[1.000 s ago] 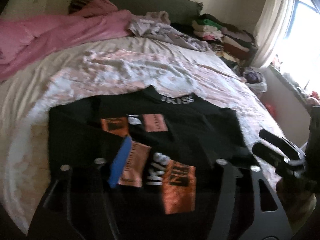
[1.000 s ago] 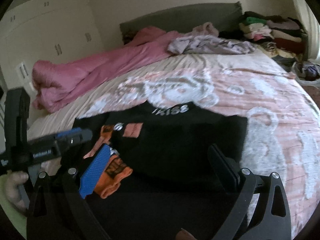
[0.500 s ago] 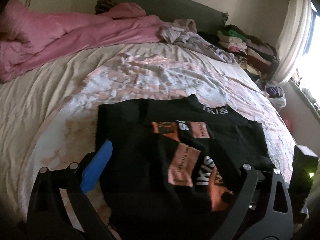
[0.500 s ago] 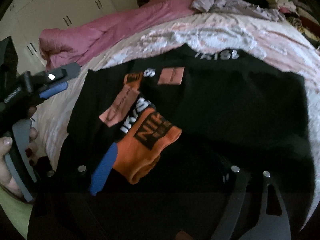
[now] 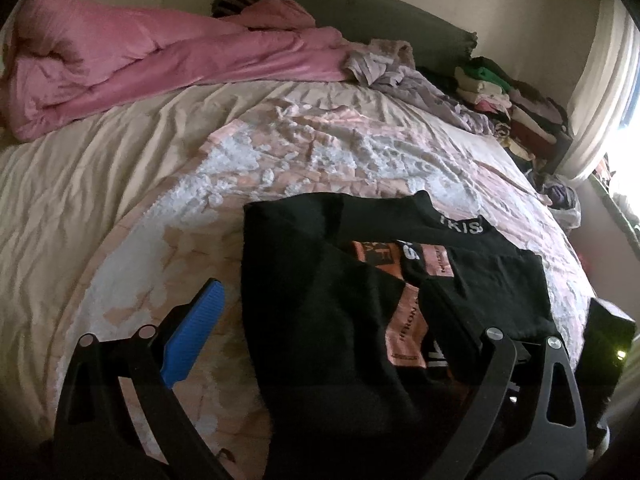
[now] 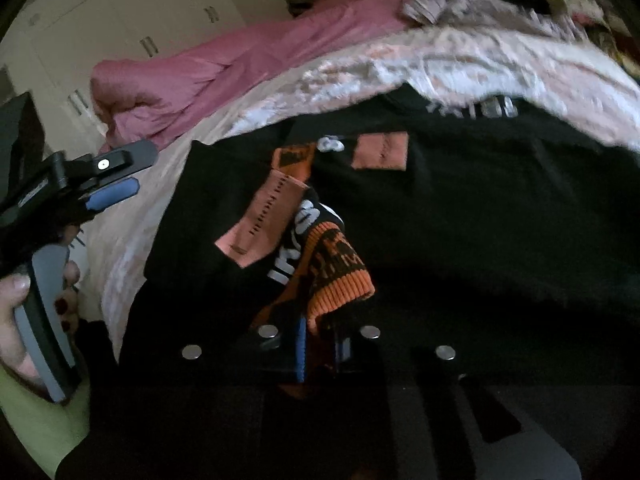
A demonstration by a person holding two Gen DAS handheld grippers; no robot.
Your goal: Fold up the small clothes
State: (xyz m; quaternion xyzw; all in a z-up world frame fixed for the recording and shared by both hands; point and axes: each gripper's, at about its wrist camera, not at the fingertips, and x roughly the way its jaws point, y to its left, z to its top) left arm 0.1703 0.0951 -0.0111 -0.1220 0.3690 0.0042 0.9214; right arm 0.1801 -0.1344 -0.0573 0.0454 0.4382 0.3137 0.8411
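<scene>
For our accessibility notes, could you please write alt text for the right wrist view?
The right gripper is shut on the orange ribbed cuff of a black garment spread on a bed. At the left edge, a hand holds the open left gripper.

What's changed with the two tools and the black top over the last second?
The right tool came down and shut on the orange cuff of the black top. The left tool opened wide and slid toward the top's left edge, holding nothing. The top stayed spread on the bed; the pink duvet did not move.
</scene>
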